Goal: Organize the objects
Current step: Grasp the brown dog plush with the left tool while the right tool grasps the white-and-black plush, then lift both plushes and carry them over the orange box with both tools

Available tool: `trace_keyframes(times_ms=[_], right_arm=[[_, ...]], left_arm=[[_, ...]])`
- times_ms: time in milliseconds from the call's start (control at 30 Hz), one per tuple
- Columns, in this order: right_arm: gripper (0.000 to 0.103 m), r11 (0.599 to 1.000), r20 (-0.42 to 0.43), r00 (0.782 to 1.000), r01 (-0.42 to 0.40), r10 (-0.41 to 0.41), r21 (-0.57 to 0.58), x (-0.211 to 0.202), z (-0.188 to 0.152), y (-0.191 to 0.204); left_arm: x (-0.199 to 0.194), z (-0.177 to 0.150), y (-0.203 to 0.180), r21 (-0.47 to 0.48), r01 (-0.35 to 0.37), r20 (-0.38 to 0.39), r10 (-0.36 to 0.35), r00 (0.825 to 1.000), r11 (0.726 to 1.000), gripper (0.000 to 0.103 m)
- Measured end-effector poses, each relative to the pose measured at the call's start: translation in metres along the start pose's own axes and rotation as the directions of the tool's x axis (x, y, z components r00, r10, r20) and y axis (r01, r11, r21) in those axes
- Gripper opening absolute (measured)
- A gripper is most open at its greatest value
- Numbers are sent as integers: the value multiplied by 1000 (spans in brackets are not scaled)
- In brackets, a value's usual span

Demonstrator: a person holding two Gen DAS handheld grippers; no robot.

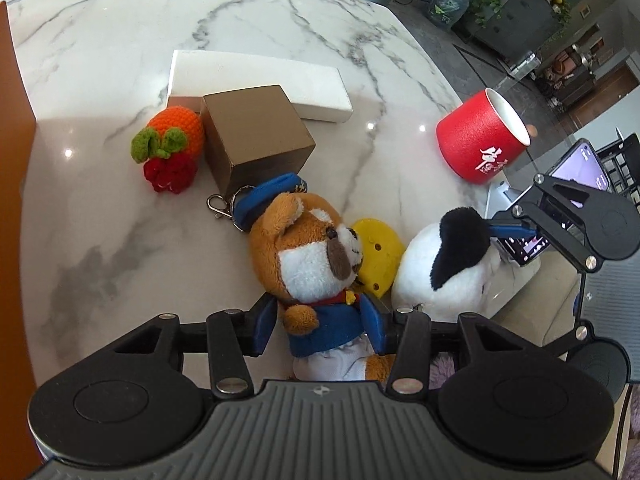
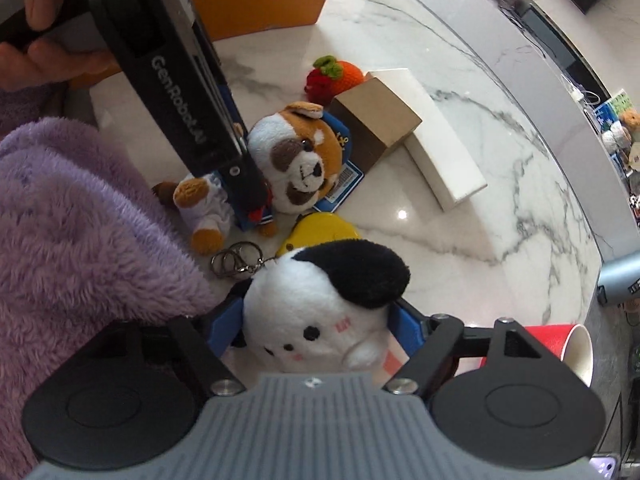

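Fingers of the left gripper straddle the fox plush lying on the marble bench; right gripper fingers flank the white plush (contact unclear).

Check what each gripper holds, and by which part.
Nothing held. Open left gripper straddles the brown dog plush at the torso; open right gripper straddles the white plush; both lie on the table.

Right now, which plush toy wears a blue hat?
The brown-and-white plush dog, between the left hand-held gripper's fingers. The white plush toy with a black ear is bare-headed.
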State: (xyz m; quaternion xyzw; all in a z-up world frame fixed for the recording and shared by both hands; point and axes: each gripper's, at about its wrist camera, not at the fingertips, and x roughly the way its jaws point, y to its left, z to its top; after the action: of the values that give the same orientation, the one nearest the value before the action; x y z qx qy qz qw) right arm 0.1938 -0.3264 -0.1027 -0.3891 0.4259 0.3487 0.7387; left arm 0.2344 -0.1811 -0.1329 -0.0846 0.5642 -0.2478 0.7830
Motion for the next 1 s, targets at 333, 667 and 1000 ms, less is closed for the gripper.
trace_keyframes(times_ms=[333,667,1000], right_arm=[[73,995,-22,997,75,-74,65,1,9,14],[71,936,9,996,81,-89,341,-29,5,4],[71,874,195,976,-7,-101,486,-93,51,16]], left_arm=[[9,-6,0,-16,-4,17,4,1000,1000,45],[-34,-14,2,4,9,91,-9,996,1000,43],[-136,-24,9,90,-4,242,-18,970,996,43]])
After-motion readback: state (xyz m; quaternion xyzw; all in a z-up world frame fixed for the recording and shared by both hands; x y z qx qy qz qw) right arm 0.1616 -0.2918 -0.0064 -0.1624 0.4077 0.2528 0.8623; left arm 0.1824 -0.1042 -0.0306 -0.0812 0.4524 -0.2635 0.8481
